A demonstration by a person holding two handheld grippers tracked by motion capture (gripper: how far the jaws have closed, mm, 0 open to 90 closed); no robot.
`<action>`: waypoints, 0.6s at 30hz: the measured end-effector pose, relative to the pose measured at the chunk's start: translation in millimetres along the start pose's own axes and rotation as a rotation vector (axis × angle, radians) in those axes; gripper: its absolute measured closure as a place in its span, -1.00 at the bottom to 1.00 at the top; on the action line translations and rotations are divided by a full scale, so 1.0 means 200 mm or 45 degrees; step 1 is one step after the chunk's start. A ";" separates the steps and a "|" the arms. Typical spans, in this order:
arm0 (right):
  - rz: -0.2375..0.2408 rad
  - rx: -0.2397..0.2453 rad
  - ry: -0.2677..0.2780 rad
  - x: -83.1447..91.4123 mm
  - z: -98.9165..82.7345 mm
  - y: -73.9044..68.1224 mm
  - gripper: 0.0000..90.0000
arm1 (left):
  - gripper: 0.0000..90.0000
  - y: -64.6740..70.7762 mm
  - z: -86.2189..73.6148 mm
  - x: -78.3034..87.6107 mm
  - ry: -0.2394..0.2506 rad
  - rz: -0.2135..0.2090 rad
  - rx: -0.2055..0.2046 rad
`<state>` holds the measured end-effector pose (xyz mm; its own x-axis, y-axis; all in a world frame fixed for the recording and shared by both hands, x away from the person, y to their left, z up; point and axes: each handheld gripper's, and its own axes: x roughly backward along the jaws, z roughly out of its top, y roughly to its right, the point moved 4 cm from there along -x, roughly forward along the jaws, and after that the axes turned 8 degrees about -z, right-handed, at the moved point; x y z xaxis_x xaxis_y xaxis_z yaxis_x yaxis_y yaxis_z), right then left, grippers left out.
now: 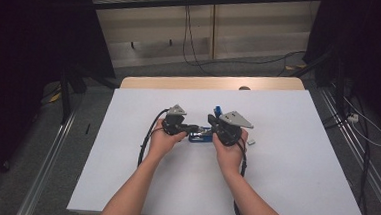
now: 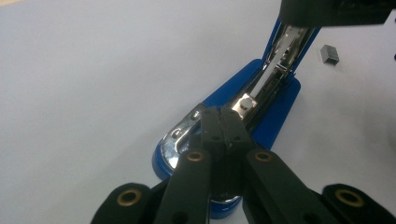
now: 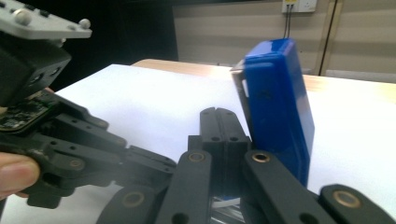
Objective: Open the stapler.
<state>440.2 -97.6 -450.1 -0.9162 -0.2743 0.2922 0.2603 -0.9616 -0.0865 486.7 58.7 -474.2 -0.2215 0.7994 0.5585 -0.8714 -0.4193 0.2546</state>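
High view: two hands gripping two grippers, left gripper (image 1: pixel 189 128) and right gripper (image 1: pixel 211 122), meeting over one blue stapler (image 1: pixel 200 135) lying mid-table (image 1: pixel 285 158), slightly nearer the far edge. One small grey staple block (image 1: pixel 252 141) resting just right of the right hand (image 1: pixel 229 149), apart from the stapler.

Left gripper view: jaws together, clamping nothing, tips (image 2: pixel 223 125) pressing on the stapler's (image 2: pixel 275 112) metal base, lid swung up at the far end, staple block (image 2: pixel 329 53) lying far right.

Right gripper view: jaws together too, holding nothing, tips (image 3: pixel 223 122) resting just beside the raised blue lid (image 3: pixel 275 107); left gripper (image 3: pixel 154 165) sitting at left.
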 end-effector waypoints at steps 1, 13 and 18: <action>-0.017 -0.001 0.008 0.01 0.00 0.01 1.00 | 1.00 0.00 0.00 0.00 0.002 -0.002 0.006; -0.066 0.025 0.014 0.06 0.02 0.13 1.00 | 1.00 0.00 -0.01 0.00 0.007 -0.003 0.005; -0.080 0.048 -0.004 0.08 0.00 0.19 1.00 | 1.00 0.00 -0.01 0.00 0.007 -0.001 0.008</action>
<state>436.0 -137.8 -448.2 -0.9301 -0.2136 0.2986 0.2140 -0.9763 -0.0320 485.9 59.0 -475.0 -0.2231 0.8022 0.5537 -0.8688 -0.4213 0.2602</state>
